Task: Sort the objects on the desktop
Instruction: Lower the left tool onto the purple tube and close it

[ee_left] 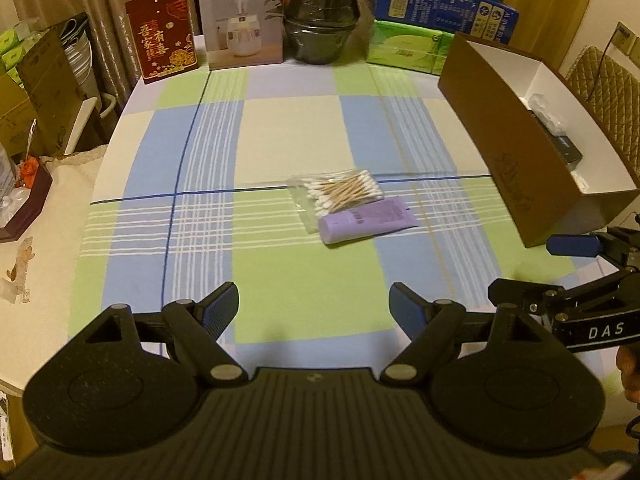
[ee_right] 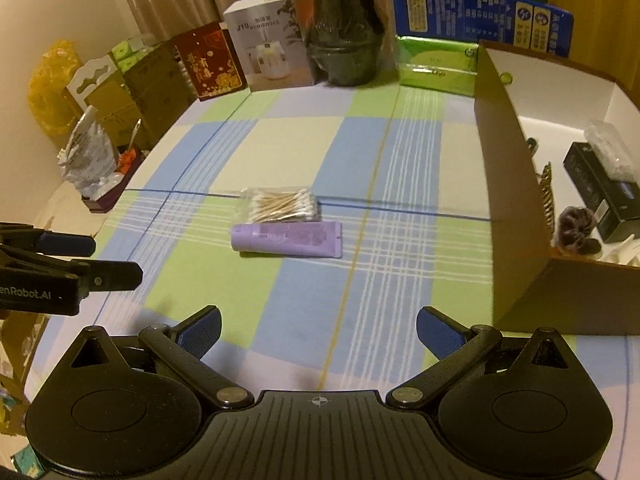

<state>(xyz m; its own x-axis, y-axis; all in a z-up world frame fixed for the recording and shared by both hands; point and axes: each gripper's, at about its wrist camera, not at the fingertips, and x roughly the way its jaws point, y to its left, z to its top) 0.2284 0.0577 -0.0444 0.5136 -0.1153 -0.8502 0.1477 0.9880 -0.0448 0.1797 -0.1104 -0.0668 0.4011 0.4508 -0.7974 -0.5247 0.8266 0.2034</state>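
Lilac plastic tube (ee_right: 287,239), likely light, soft and slippery, lay mid-table touching bagged cotton swabs (ee_right: 285,205); best pinched across its middle; left gripper (ee_left: 314,305) and right gripper (ee_right: 319,329) gaped wide, empty.

Both cameras rode on the hand-held grippers and looked forward and steeply down along their own fingers at the checked table (ee_left: 288,128). The left wrist view sat at the near edge, facing the far row of boxes, with the brown box (ee_left: 504,160) off to its right. The right wrist view stood just beside it, nearer that box and seeing into it. Both shared the cotton swabs (ee_left: 340,192) and purple tube (ee_left: 366,220) mid-table, and each caught the other gripper at its frame edge.
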